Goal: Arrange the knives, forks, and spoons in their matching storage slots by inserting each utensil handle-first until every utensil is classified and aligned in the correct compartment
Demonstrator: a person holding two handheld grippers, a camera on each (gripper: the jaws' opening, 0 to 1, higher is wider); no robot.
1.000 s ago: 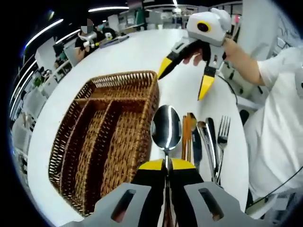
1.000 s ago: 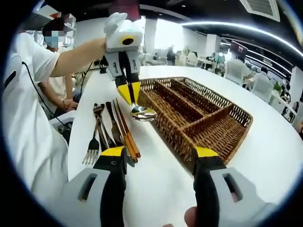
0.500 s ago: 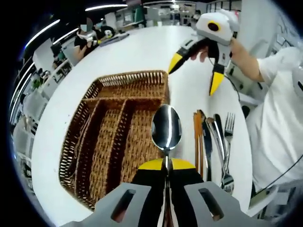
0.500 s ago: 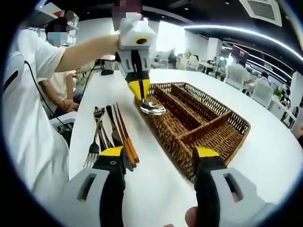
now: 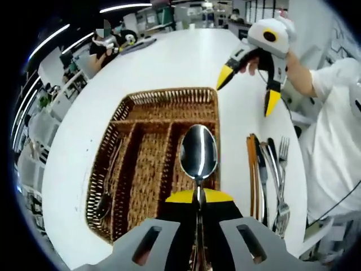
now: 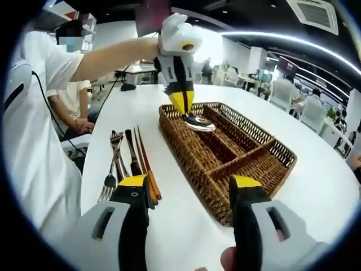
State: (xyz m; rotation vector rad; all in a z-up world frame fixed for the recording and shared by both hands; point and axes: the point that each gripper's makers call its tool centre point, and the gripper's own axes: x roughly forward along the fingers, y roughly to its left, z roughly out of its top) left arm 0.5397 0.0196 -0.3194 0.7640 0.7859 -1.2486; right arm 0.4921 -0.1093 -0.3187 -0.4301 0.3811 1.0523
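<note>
My left gripper [image 5: 198, 196] is shut on the handle of a steel spoon [image 5: 198, 152], bowl pointing away from me. It hangs over the near long slots of the brown wicker tray [image 5: 210, 97]. In the right gripper view the left gripper [image 6: 181, 103] holds that spoon [image 6: 198, 122] over the tray [image 6: 186, 151]. My right gripper [image 6: 189, 183] is open and empty, near the tray's corner. It also shows as the right gripper [image 5: 248, 90] above the table beyond the tray. One utensil [image 5: 107, 189] lies in the tray's far slot.
Chopsticks, a knife, a spoon and forks lie in a row [image 5: 269, 175] on the white round table [image 5: 84, 113] beside the tray, the same row [image 6: 128, 161] being left of my right jaws. A person in a white shirt [image 6: 28, 147] stands close by.
My left gripper has carried the spoon sideways from beside the loose cutlery to above the tray. The right gripper has stayed open and hardly moved.
</note>
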